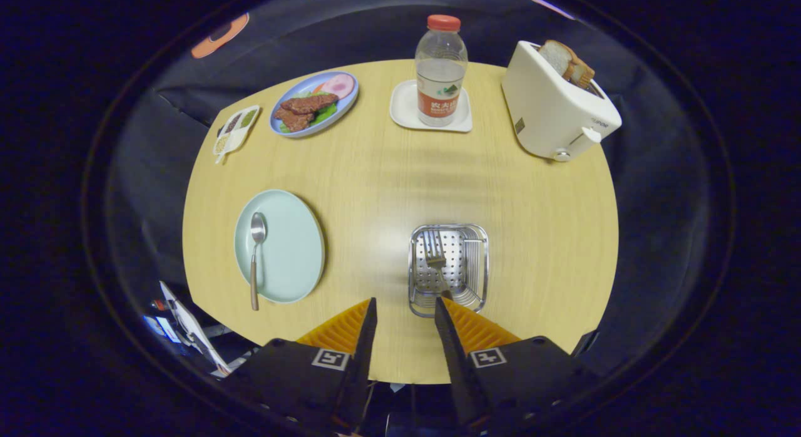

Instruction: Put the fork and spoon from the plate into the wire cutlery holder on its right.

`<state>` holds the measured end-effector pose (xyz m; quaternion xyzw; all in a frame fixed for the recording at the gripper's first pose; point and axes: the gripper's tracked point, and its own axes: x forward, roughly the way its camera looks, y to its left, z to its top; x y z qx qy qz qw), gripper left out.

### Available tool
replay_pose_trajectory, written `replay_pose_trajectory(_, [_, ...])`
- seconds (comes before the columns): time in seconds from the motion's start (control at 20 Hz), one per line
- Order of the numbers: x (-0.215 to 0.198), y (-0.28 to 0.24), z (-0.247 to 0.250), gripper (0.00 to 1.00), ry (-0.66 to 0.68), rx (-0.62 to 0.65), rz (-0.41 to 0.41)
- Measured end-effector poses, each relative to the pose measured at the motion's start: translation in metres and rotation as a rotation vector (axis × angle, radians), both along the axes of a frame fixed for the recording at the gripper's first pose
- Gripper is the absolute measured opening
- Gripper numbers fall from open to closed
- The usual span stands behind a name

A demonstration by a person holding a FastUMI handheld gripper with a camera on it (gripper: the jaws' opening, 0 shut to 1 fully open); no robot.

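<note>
the gripper (405, 307) hangs over the table (388, 186), fingers apart and holding nothing; the fork (435, 257) lies in the holder (448, 277) just ahead of the right finger, the spoon (256, 255) on the plate (288, 249) to the left

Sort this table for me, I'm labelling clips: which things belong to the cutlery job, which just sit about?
Job: spoon on the plate; fork in the wire holder; hand-held gripper, open, holding nothing.
Sitting about: toaster with bread, water bottle, food plate, seasoning dish.
</note>
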<state>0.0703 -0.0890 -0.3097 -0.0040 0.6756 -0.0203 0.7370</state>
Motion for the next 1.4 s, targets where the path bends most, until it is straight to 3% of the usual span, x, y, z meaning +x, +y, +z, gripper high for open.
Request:
replay_pose_trajectory(0.2, [0.01,0.028,0.009,0.85,-0.121,0.0,0.019])
replay_pose_trajectory(0.35, [0.015,0.053,0.016,0.91,-0.207,-0.01,0.05])
replay_pose_trajectory(0.6, [0.004,0.121,-0.004,0.92,-0.233,0.06,0.106])
replay_pose_trajectory(0.8, [-0.009,0.171,-0.038,0.92,-0.207,0.114,0.097])
replay_pose_trajectory(1.1, [-0.015,0.225,-0.089,0.93,-0.181,0.202,-0.026])
replay_pose_trajectory(1.4, [-0.019,0.249,-0.123,0.91,-0.141,0.208,-0.083])
